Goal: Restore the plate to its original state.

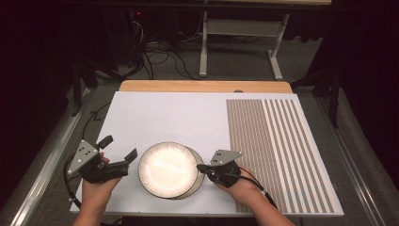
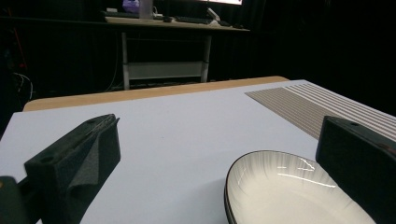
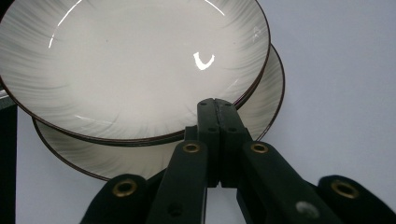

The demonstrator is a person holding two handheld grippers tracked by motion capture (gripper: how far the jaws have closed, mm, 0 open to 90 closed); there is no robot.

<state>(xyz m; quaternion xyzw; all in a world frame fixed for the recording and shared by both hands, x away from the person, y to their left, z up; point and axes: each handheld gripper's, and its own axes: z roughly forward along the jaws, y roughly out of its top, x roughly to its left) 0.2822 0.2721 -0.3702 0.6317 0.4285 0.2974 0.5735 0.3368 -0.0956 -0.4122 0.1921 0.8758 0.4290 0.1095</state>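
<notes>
Where the white board (image 1: 155,117) nears its front edge, two stacked plates: upper plate (image 1: 167,168) offset left on lower plate (image 1: 200,181). Both empty, pale glaze, dark rims. Left gripper (image 1: 121,149) spread wide, just left of the stack, holding nothing. Right gripper (image 3: 217,108) pressed closed, tips over the upper plate's rim; rim pinched or not, cannot tell. Striped mat (image 1: 277,150) well right, bare.

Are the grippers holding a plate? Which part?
The left gripper is open and holds nothing. The right gripper is shut at the top plate's rim; whether it pinches the rim cannot be told.
</notes>
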